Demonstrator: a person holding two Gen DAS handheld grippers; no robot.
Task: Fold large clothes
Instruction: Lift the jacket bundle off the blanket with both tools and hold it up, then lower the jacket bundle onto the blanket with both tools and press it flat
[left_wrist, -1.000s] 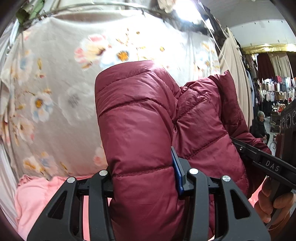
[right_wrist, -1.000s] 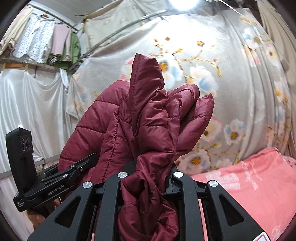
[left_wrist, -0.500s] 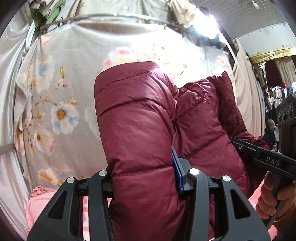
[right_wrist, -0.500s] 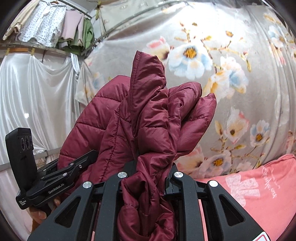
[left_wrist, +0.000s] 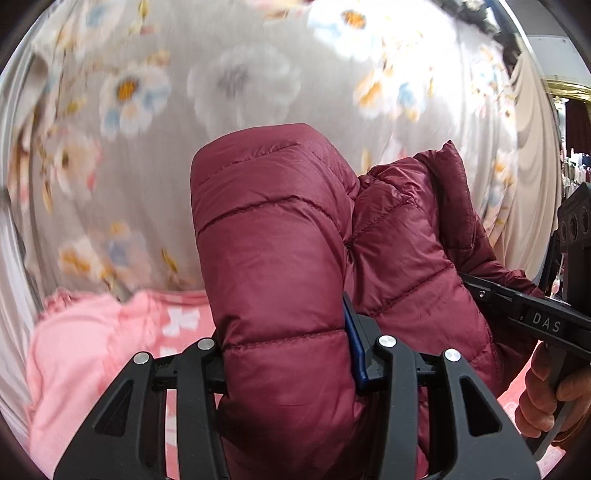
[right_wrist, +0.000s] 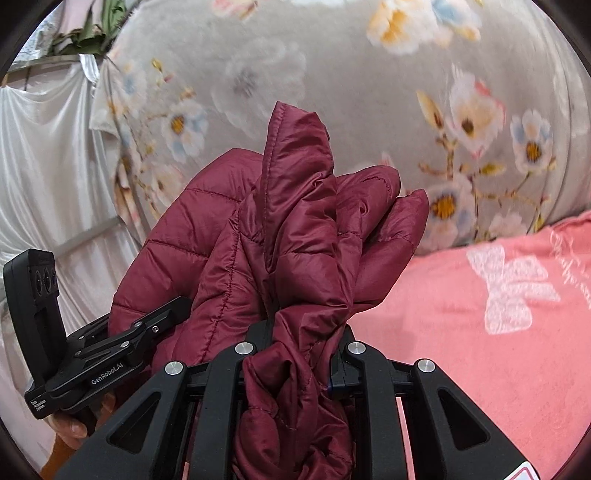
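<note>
A maroon quilted puffer jacket (left_wrist: 280, 258) is held up in the air between both grippers. My left gripper (left_wrist: 291, 354) is shut on a thick padded fold of it. My right gripper (right_wrist: 299, 354) is shut on a bunched, crumpled part of the same jacket (right_wrist: 295, 229). The two grippers are close side by side: the right one shows at the right edge of the left wrist view (left_wrist: 532, 317), the left one at the lower left of the right wrist view (right_wrist: 110, 354). The jacket hides the fingertips of both.
A pink printed cloth (right_wrist: 498, 314) covers the surface below and in front; it also shows in the left wrist view (left_wrist: 92, 350). A grey floral curtain (left_wrist: 229, 85) hangs behind it. White drapes (right_wrist: 40, 177) hang at the left.
Both grippers have tilted downward with the jacket: the pink cloth now fills more of each view and the ceiling lights have left the frame. The grips on the jacket are unchanged.
</note>
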